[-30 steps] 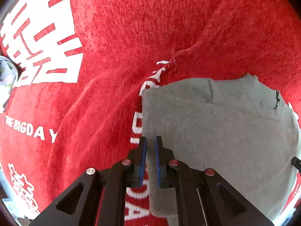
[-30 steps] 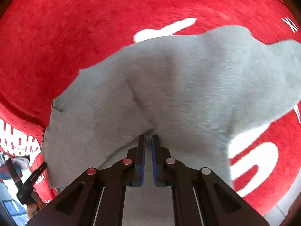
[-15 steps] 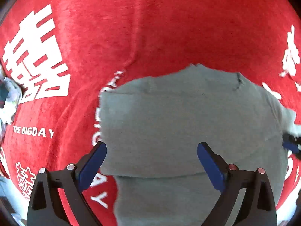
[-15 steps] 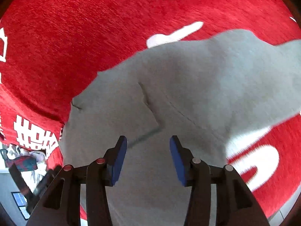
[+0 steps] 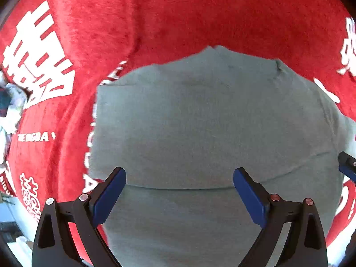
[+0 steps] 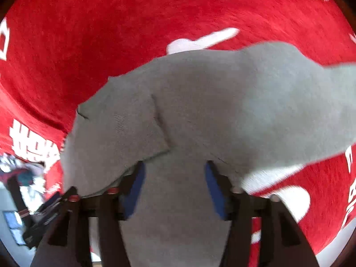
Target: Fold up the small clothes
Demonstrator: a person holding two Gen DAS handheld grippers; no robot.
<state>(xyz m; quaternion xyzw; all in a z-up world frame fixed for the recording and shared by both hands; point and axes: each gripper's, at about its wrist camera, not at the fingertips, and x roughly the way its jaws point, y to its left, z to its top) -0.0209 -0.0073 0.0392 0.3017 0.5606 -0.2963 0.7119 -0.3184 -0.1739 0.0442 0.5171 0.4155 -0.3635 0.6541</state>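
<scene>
A small grey knit garment lies folded on a red cloth with white print. Its folded edge runs across just ahead of my left gripper, which is open and empty above the garment's near part. In the right wrist view the same grey garment fills the middle, one layer lying over another. My right gripper is open and empty, its blue pads over the near layer. The view is blurred.
The red cloth covers the surface all around. A heap of patterned fabric lies beyond its left edge. The tip of the right gripper shows at the right edge of the left wrist view.
Both grippers were shut on the grey garment a second ago. Both have opened, let it go and drawn back. The garment now lies folded over itself.
</scene>
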